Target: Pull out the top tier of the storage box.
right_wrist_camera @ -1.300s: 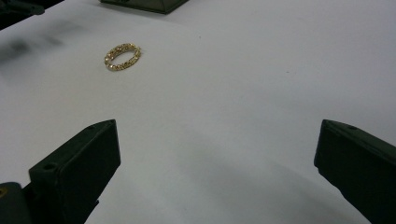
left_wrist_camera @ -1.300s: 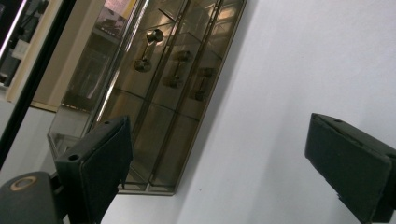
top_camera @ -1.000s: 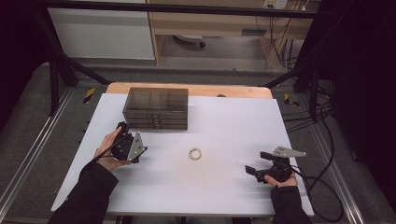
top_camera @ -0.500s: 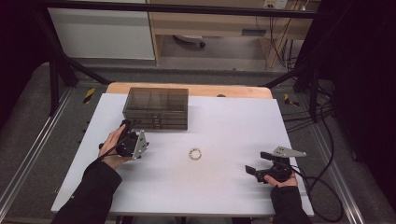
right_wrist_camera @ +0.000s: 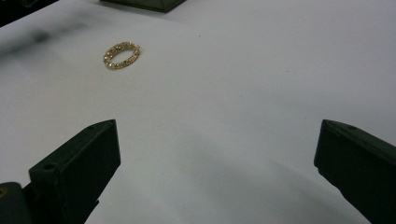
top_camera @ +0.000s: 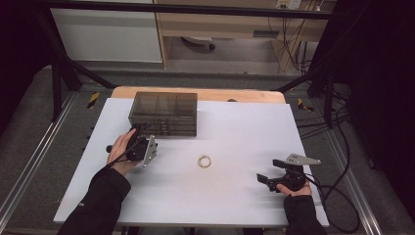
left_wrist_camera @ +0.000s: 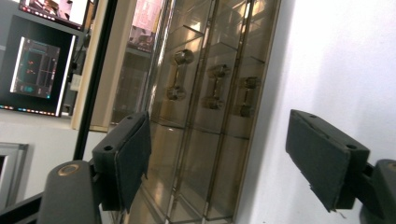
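One gold ring lies flat on the white table top, near the middle of the surface. In the right gripper view the ring appears as a beaded gold band, lying ahead of the jaws and toward their left, well apart from both.

Landmark: the smoke-tinted drawer box, standing at the far side of the table top. The ring lies in front of the box, off its front right corner and clear of it.

Left gripper: held in the person's left hand, just in front of the box's front left corner and close to its drawer face. Its jaws stand wide apart with nothing between them. In the left gripper view the box front fills the gap between the jaws, showing three stacked drawers, each with a small metallic handle. That camera is rolled, so the drawers run as upright strips.

Right gripper: held in the person's right hand, well apart from the box, near the front right area of the table top. Its jaws are likewise spread wide and empty, facing toward the ring. A black cable trails from it off the right edge.
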